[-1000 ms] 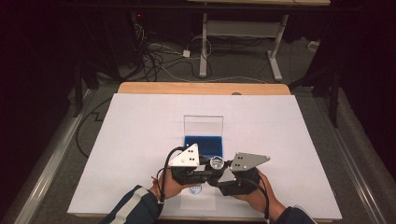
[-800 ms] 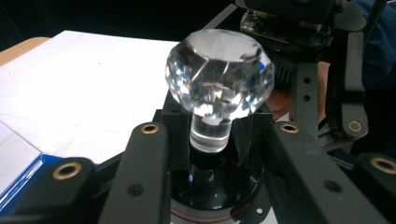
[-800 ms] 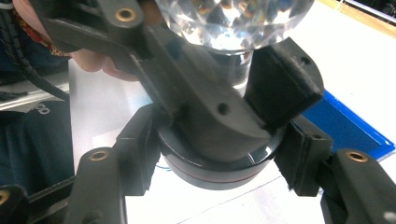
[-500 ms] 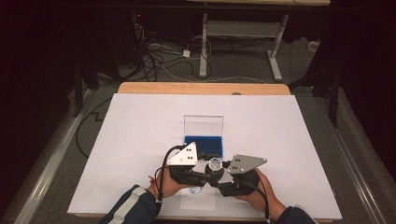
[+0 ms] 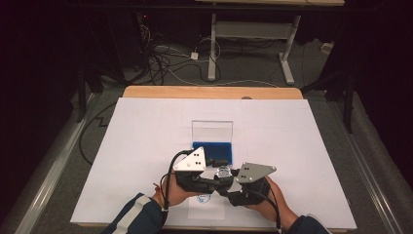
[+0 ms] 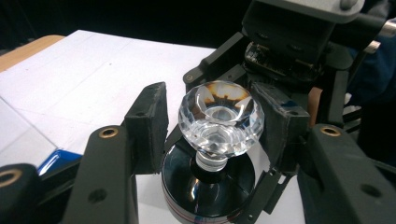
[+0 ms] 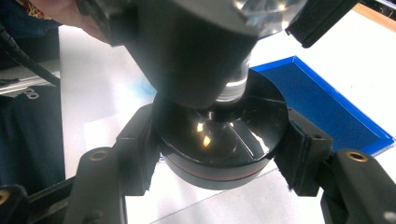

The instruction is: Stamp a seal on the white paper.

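A small bottle with a round black body [image 7: 219, 140] and a faceted clear stopper [image 6: 220, 119] stands near the table's front edge. My right gripper [image 7: 222, 149] is shut on the black body [image 5: 221, 182], one pad on each side. My left gripper [image 6: 215, 119] comes in from the left, its jaws around the stopper [image 5: 223, 171]. Those jaws have just been closing. A gap remains between the left pad [image 6: 150, 126] and the glass, so the left gripper is open. Both hands hold the grippers close together [image 5: 220, 175].
A shallow blue-lined tray [image 5: 213, 148] sits just behind the bottle, with its clear lid [image 5: 212, 130] standing upright at the back. A paper slip with a blue mark [image 5: 204, 199] lies under the hands. White sheet [image 5: 146, 136] covers the wooden table.
The left gripper has edged slightly to the left. The right hand and the bottle stay where they were.
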The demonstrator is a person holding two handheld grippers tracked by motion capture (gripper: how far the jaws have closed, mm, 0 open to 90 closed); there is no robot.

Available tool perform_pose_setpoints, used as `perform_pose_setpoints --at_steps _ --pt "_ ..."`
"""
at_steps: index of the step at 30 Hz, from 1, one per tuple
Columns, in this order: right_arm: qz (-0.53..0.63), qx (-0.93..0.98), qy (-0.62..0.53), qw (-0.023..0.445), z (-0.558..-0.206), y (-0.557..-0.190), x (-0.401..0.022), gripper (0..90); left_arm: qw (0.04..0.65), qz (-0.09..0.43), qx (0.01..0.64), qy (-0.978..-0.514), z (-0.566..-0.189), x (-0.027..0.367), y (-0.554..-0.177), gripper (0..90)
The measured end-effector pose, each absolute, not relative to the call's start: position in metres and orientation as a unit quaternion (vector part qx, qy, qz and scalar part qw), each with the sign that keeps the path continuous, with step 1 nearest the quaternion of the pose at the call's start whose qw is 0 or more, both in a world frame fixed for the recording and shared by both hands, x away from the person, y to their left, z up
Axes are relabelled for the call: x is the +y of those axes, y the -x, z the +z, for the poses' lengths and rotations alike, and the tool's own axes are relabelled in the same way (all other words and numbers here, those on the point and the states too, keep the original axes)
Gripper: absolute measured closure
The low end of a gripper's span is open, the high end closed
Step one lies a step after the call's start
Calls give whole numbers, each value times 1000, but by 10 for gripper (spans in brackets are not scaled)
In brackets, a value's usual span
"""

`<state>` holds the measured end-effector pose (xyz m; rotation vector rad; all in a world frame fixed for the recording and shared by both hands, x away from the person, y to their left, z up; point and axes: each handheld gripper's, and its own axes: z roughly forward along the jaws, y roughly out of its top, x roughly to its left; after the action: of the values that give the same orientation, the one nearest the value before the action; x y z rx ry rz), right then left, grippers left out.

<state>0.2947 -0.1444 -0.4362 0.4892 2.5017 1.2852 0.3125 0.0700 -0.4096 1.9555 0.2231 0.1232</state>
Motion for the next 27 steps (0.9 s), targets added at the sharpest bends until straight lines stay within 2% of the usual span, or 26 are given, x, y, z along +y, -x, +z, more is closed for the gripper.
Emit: perform_pose_setpoints --at_steps 2,11,24,27 --pt "443 868 -171 145 -436 -295 -144 382 545 55 89 -832 -409 69 -311 530" --pt "432 873 -169 150 -438 -295 -143 383 528 40 101 -842 -408 69 -312 539" --pt "446 866 -168 150 -438 -297 -145 375 548 27 114 -829 -409 73 -316 546" --pt "448 865 -171 151 -438 -297 -145 350 550 29 113 -827 -408 73 -315 546"
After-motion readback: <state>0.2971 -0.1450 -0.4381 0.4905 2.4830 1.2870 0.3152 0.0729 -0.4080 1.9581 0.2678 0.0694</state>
